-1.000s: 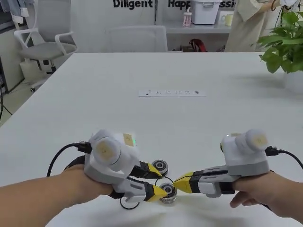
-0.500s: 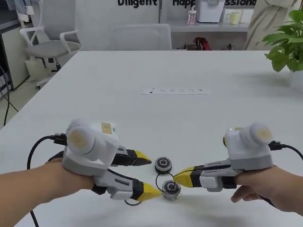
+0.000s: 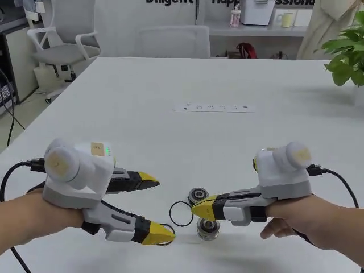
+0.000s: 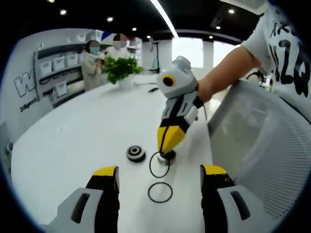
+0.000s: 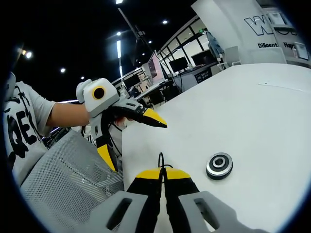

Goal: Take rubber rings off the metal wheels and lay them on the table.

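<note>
Right tongs: pressed together on the edge of a thin black rubber ring. The ring juts from the yellow tips toward my left.
Left tongs: spread wide and holding nothing, just left of the work.
Pinched ring: off its wheel and low over the white bench. I cannot tell whether its far edge touches the surface.
Second ring: a matching black rubber loop lying flat on the bench, on my near side, close to the lower jaw of my left tongs.
Wheels: two small round metal wheels, one just beyond my right tips and the other just nearer to me, so the tips sit between them.
Deciding relation: the pinched ring reaches leftward from the right tips, over the bare patch between the wheels and my left tongs. I judge the laying-down is the right hand's job: lower it and let the jaws part.
Risk: the loop could settle across the lying ring or catch the nearer wheel.
Progress: two rings look freed. I cannot tell whether either wheel carries another.
</note>
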Demonstrator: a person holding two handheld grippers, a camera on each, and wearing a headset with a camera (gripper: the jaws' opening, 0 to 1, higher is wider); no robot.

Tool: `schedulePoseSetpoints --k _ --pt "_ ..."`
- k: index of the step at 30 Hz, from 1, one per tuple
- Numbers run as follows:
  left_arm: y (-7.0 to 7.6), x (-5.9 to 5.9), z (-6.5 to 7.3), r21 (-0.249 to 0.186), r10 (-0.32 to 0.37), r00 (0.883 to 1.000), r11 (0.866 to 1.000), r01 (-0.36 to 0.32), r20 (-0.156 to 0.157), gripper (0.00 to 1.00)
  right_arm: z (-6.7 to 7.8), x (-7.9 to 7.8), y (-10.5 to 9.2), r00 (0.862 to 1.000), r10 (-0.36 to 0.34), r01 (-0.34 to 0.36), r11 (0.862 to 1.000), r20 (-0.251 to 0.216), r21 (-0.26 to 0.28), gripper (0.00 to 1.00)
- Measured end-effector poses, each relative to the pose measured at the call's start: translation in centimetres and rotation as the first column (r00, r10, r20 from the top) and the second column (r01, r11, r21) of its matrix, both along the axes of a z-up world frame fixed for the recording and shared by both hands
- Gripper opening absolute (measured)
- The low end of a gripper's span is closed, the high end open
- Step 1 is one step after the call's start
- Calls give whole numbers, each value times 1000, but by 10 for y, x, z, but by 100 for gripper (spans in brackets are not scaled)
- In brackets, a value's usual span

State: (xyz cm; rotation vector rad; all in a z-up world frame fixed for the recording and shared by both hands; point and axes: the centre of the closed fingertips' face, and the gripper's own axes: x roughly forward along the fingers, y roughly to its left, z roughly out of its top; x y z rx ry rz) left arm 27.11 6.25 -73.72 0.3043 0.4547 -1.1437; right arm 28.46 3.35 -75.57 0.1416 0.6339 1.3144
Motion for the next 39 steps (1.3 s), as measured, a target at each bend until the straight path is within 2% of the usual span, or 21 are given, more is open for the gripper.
schedulePoseSetpoints --k 8,19,26,32,39 --pt "15 1 0 -3 42 999 999 -42 -1 71 -15 -1 13 1000 -8 8 999 3 -43 0" --pt "26 -3 -3 -1 73 997 997 -73 -11 71 -23 -1 28 999 -24 26 997 22 -66 0" --pt "31 -4 -4 -3 98 995 995 -98 -15 71 -30 4 32 997 -46 53 993 63 -101 0" --pt "34 -6 -6 0 106 994 994 -106 -19 71 -36 14 29 990 -67 85 985 123 -148 0" --pt "35 -5 -5 3 113 993 994 -113 -17 70 -35 17 34 987 -62 84 985 149 -149 1"
